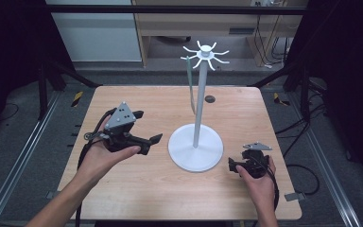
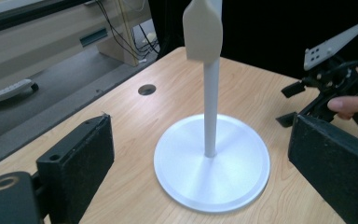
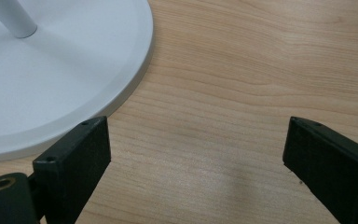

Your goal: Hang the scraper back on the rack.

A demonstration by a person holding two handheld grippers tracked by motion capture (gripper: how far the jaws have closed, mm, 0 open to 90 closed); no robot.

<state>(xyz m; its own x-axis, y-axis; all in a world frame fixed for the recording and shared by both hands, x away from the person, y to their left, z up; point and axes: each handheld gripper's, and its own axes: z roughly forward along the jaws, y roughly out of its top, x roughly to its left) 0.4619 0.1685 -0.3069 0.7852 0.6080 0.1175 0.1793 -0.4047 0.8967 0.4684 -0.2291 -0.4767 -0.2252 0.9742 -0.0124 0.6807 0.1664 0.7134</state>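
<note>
Two forearms are brought in from the near edge of the wooden table (image 1: 123, 189), each hand wrapped round a gripper. On the left, the left gripper (image 1: 152, 139) is held raised, palm cupped under it, its jaws pointed across toward the white stand (image 1: 196, 150); its grey plate is tilted up. In the left gripper view its jaws are seen spread wide, nothing between them, with the stand's round base (image 2: 212, 163) framed in the gap. On the right, the right gripper (image 1: 233, 165) is kept low, just beside the base, the wrist straight. Its jaws are also spread wide and empty over bare wood, the base rim (image 3: 135, 84) close at their left. The stand is planted upright mid-table, between both grippers.
</note>
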